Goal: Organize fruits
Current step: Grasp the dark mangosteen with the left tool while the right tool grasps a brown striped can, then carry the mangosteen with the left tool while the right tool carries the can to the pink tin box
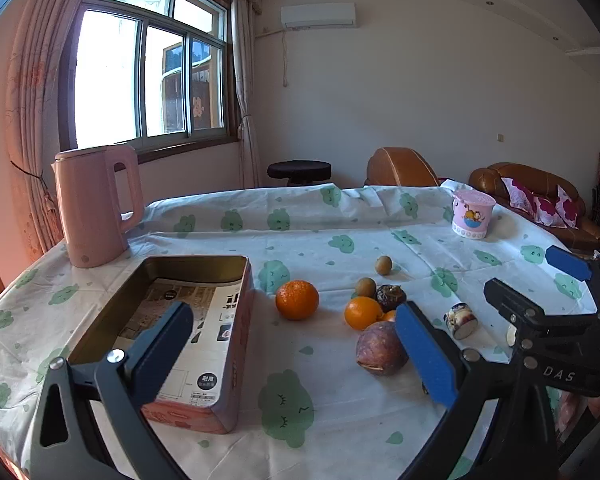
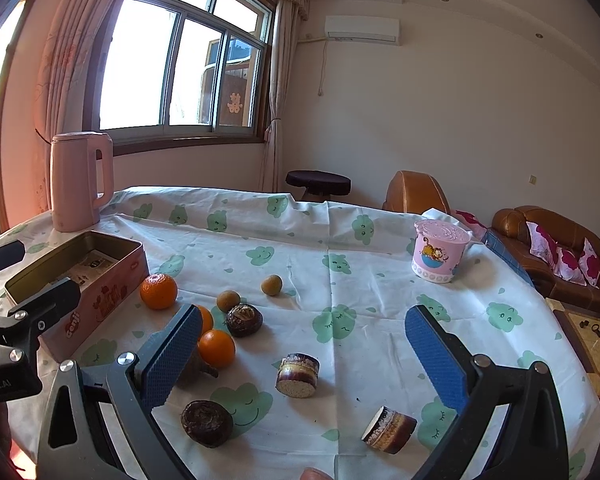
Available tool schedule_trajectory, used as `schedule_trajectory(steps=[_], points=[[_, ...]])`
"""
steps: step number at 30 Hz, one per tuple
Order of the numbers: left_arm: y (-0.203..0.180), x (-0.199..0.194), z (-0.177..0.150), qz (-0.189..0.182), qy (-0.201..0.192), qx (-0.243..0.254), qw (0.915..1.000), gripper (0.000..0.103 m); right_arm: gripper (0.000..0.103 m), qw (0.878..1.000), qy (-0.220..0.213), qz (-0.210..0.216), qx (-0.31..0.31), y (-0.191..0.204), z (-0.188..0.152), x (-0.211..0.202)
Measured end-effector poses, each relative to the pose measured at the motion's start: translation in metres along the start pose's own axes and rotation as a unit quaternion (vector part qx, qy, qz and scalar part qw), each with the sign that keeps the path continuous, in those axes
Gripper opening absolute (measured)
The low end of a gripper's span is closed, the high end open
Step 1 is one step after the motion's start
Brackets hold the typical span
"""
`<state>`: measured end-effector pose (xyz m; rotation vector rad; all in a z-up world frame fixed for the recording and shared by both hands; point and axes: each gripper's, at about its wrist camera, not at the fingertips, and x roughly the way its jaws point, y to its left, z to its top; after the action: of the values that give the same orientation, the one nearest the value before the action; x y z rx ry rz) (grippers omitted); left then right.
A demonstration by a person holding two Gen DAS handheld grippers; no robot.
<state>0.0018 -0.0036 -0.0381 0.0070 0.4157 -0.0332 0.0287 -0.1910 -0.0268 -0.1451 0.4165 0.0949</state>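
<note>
An open pink tin box [image 1: 204, 344] [image 2: 80, 276] lined with printed paper stands at the table's left. To its right lie a large orange [image 1: 297, 299] [image 2: 159, 291], a smaller orange [image 1: 362, 312] [image 2: 216, 348], two small brown round fruits [image 1: 383, 265] [image 2: 271, 285], and a purple passion fruit [image 1: 380, 348]. My left gripper [image 1: 296, 356] is open and empty, above the table between box and fruit. My right gripper [image 2: 304, 356] is open and empty, above the cake pieces.
A pink kettle [image 1: 96, 208] stands at the back left. A pink cartoon cup [image 2: 440, 250] stands at the back right. Two layered cake rolls [image 2: 298, 375] and two dark round pastries [image 2: 207, 423] lie on the cloud-print tablecloth [image 2: 340, 240]. A brown sofa is beyond the table.
</note>
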Motion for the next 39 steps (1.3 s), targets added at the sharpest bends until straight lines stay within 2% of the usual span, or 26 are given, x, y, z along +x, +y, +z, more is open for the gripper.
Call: schedule_trajectory(steps=[3, 8, 12, 14, 17, 21, 27, 30, 32, 39], points=[[-0.011, 0.003, -0.004, -0.026, 0.013, 0.001, 0.9996, 0.103, 0.102, 1.000, 0.003, -0.008, 0.008, -0.017, -0.013, -0.004], [-0.037, 0.014, -0.011, -0.071, 0.056, 0.007, 0.9959, 0.101, 0.102, 0.999, 0.035, -0.016, 0.034, -0.050, -0.034, 0.001], [-0.058, 0.022, -0.016, -0.105, 0.093, 0.016, 0.9899, 0.085, 0.097, 0.997, 0.054, -0.012, 0.048, -0.065, -0.045, 0.007], [-0.067, 0.026, -0.019, -0.115, 0.104, 0.024, 0.9876, 0.082, 0.089, 0.997, 0.062, -0.009, 0.046, -0.067, -0.048, 0.009], [-0.078, 0.029, -0.023, -0.127, 0.113, 0.036, 0.9849, 0.078, 0.082, 0.996, 0.071, 0.001, 0.047, -0.069, -0.053, 0.012], [-0.083, 0.039, -0.028, -0.145, 0.146, 0.040, 0.9777, 0.055, 0.072, 0.995, 0.085, 0.016, 0.047, -0.068, -0.057, 0.017], [-0.089, 0.050, -0.033, -0.150, 0.163, 0.043, 0.9742, 0.052, 0.058, 0.992, 0.100, 0.046, 0.056, -0.070, -0.063, 0.023], [-0.091, 0.056, -0.036, -0.158, 0.178, 0.045, 0.9702, 0.038, 0.054, 0.992, 0.101, 0.045, 0.054, -0.069, -0.065, 0.025], [-0.091, 0.056, -0.037, -0.157, 0.175, 0.048, 0.9707, 0.038, 0.045, 0.991, 0.104, 0.053, 0.059, -0.070, -0.067, 0.026], [-0.092, 0.053, -0.038, -0.150, 0.163, 0.059, 0.9732, 0.038, 0.045, 0.992, 0.094, 0.058, 0.063, -0.071, -0.068, 0.025]])
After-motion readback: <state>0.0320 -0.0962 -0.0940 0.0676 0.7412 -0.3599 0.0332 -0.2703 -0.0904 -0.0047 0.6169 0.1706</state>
